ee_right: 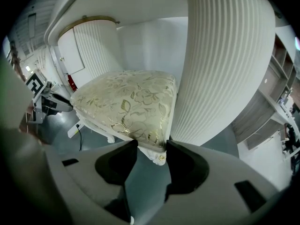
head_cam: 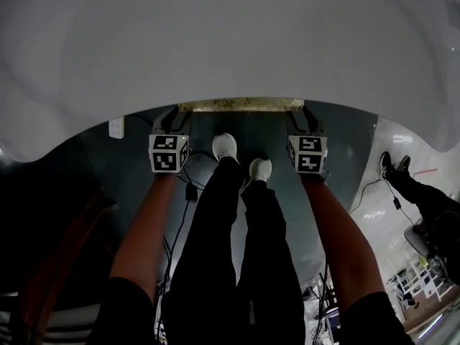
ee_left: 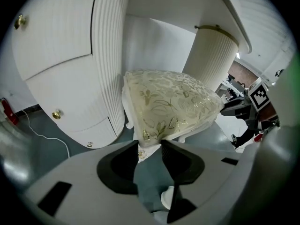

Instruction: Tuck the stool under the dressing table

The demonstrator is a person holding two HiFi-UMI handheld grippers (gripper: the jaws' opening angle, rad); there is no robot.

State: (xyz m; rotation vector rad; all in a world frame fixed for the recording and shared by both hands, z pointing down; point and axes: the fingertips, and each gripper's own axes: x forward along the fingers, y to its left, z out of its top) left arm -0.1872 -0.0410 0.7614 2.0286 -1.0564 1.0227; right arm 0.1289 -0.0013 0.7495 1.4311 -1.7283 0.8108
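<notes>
Under the white, curved-front dressing table, the cream cushioned stool patterned with gold leaves stands between the two ribbed pedestals. From above, only its near edge shows past the tabletop rim.

1. Left gripper: my jaws stand wide and are set on the stool's near left corner. The cushion edge sits between both pads.
2. Right gripper: same condition on the near right corner (the carved white frame tip pokes out below the pads). The right ribbed pedestal is just beside this corner.

Surface: dark grey-green floor, with a thin white cable lying near the left pedestal, whose drawer fronts carry brass knobs.

Room: my white shoes stand between the grippers; another person's legs are at the right.
</notes>
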